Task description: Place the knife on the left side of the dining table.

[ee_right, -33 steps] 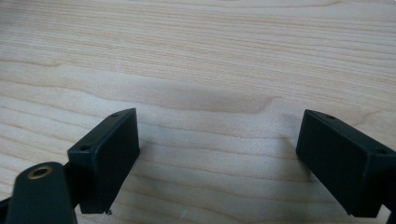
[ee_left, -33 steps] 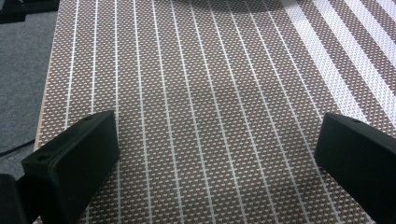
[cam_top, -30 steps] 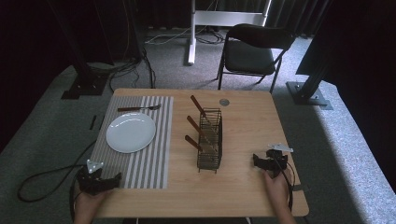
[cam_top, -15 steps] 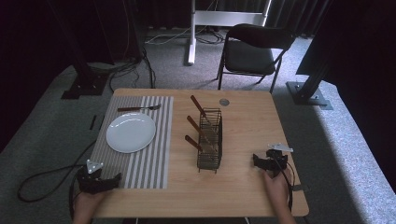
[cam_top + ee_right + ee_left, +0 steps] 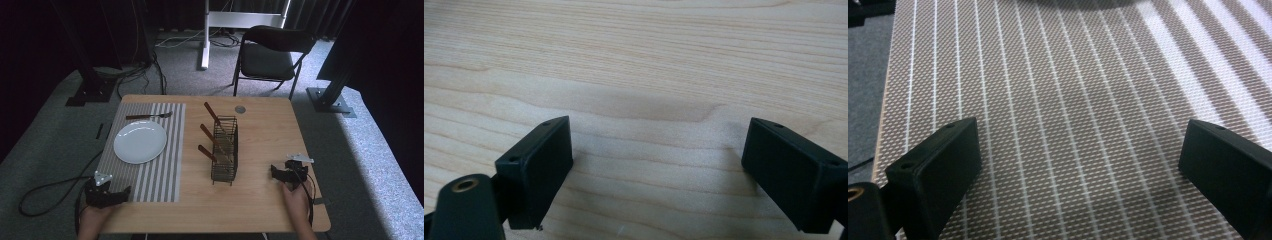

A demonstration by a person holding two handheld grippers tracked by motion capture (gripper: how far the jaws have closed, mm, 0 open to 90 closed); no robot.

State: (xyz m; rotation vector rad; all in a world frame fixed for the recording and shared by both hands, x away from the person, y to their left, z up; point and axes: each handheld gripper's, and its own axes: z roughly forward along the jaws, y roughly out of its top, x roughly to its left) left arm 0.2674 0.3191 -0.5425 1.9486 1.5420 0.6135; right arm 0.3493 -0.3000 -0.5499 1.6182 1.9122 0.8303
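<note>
No change is noted over the last second: left gripper [image 5: 106,194] rested on striped woven placemat [image 5: 1058,100], right gripper [image 5: 289,172] on pale wooden table [image 5: 634,60], both jaws wide apart, empty. Black wire cutlery basket [image 5: 224,150] untouched; work judged unstarted.

Both hands sit low at the near edge; the left gripper [image 5: 106,194] and right gripper [image 5: 290,172] have fingers [image 5: 935,172] spread wide, seemingly empty.

Black tongs [image 5: 107,196] sit over a mat [image 5: 150,165] striped grey-brown and white; the plate [image 5: 140,142] is white, the bench [image 5: 265,135] pale wood, the rack [image 5: 224,150] dark wire.
</note>
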